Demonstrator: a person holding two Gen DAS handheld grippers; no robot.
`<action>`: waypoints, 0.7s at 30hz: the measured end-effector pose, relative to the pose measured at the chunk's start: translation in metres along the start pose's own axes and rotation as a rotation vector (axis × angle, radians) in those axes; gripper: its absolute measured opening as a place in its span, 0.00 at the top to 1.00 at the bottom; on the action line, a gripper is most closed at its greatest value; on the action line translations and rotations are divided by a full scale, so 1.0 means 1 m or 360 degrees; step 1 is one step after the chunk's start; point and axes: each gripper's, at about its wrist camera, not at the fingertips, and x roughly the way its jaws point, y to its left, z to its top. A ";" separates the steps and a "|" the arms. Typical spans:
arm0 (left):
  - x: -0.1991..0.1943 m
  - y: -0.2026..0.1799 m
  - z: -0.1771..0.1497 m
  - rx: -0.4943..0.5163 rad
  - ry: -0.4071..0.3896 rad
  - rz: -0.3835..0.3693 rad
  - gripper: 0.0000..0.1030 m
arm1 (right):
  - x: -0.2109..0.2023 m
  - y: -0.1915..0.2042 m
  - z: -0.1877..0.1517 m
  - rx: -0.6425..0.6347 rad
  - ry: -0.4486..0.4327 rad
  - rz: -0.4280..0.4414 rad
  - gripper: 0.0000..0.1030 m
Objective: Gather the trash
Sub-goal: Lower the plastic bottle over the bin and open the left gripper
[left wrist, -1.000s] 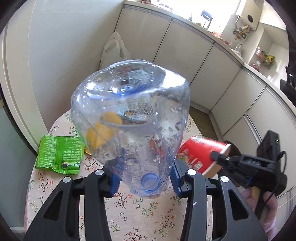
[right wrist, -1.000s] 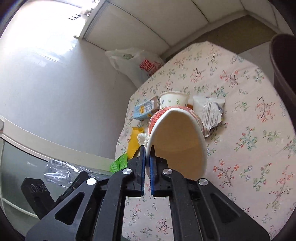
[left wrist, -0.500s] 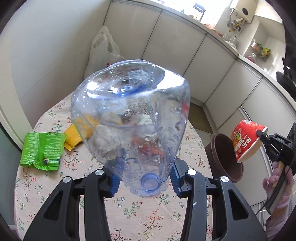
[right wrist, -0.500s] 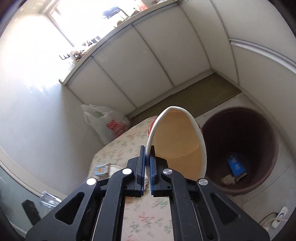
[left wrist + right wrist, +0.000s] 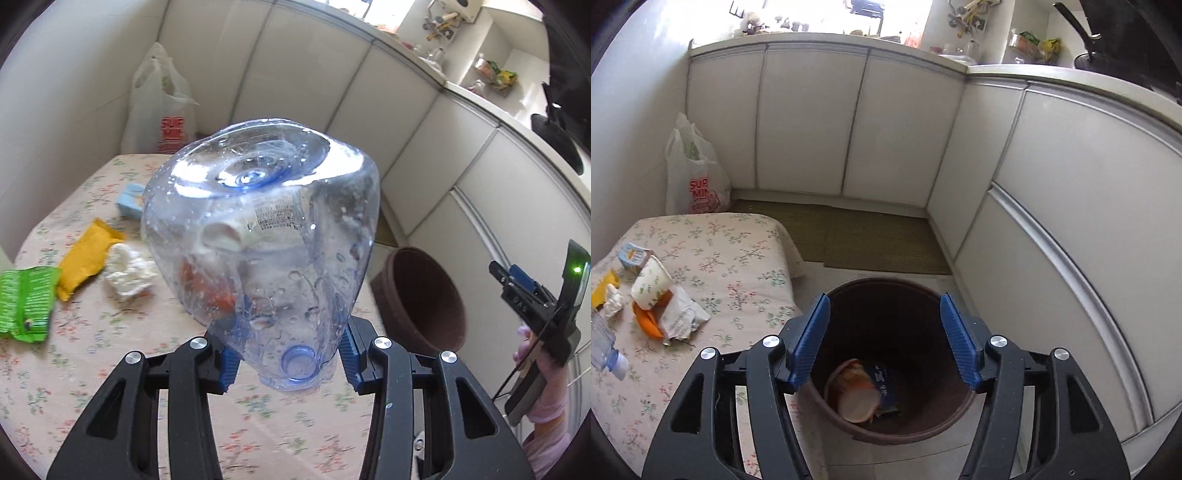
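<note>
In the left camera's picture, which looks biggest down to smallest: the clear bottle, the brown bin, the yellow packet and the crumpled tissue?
1. Clear bottle, though it sits right at the lens, held in the left tongs, so nearness inflates it.
2. Brown bin.
3. Yellow packet and crumpled tissue: too alike to rank.

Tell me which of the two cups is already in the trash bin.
The red noodle cup lies on its side in the brown bin. The white floral cup sits tilted on the table.

Green wrapper [image 5: 26, 302] cut by left edge, bottle [image 5: 605, 350] mostly out of frame, bin's blue packet [image 5: 884, 384] print unreadable
</note>
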 end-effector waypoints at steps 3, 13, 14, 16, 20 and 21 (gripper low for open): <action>0.013 -0.030 0.006 0.0055 0.0006 -0.0075 0.57 | -0.007 -0.019 0.000 0.0086 -0.0051 -0.0124 0.20; 0.095 -0.156 0.028 0.0152 0.0079 -0.0259 0.57 | 0.006 -0.102 -0.013 0.0554 0.0062 -0.0363 0.07; 0.106 -0.166 0.028 0.0168 0.0097 -0.0255 0.57 | 0.008 -0.112 -0.016 0.0621 0.0095 -0.0359 0.07; 0.132 -0.184 0.025 0.0192 0.0150 -0.0247 0.57 | 0.014 -0.132 -0.024 0.0765 0.0170 -0.0350 0.07; 0.175 -0.207 0.015 0.0236 0.0238 -0.0177 0.57 | 0.020 -0.155 -0.035 0.0918 0.0242 -0.0322 0.07; 0.183 -0.212 0.012 0.0244 0.0254 -0.0165 0.57 | 0.020 -0.159 -0.037 0.0931 0.0246 -0.0330 0.07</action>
